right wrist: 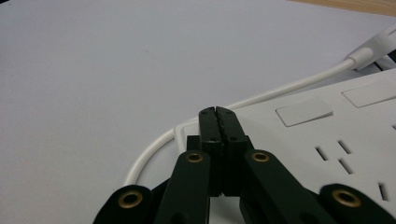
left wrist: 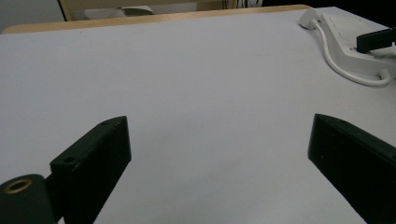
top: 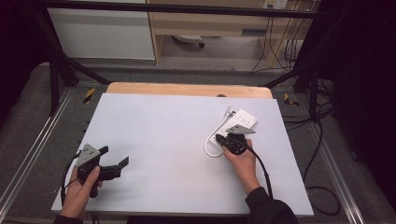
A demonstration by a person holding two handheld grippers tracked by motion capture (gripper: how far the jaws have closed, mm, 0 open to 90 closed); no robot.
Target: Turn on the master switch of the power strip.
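Smooth white plastic power strip (top: 239,122) on matt pale table sheet (top: 163,135); wooden edge (top: 187,88).

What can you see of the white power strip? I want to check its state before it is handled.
The white power strip is a flat plastic block lying face up at the table's right side. Its top shows socket slots and flat rectangular buttons. Its white cable leaves the near end, loops and runs back alongside to a plug at the far end. The right gripper, jaws shut and empty, rests over its near end.
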